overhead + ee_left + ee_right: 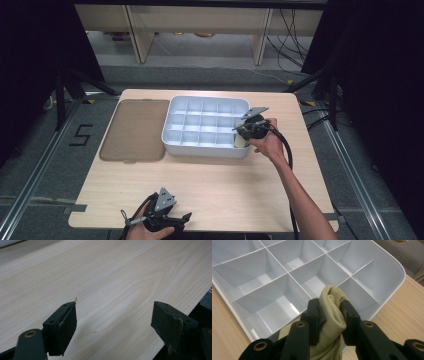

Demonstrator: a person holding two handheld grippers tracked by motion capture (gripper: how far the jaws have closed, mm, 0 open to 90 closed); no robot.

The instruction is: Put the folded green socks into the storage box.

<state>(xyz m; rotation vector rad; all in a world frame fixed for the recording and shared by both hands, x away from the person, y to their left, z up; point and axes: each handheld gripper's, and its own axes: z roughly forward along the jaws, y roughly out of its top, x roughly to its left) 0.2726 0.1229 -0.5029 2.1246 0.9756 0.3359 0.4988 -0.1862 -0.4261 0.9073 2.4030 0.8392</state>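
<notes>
left claw (pixel 183 218) parked at the near tabletop (pixel 225 185) edge, jaws apart, out of the way. farther off, right claw (pixel 330 312) clamps the rolled beige sock (pixel 332 305) over the divided tray's (pixel 176 106) near-right corner compartment, poised to drop it in.

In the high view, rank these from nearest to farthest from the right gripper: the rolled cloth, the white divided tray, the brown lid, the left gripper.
1. Rolled cloth: clamped in the right gripper.
2. White divided tray: right beneath it, at the tray's right end.
3. Brown lid and left gripper: lid flat left of the tray, gripper at the table's near edge; too close to call.
</notes>
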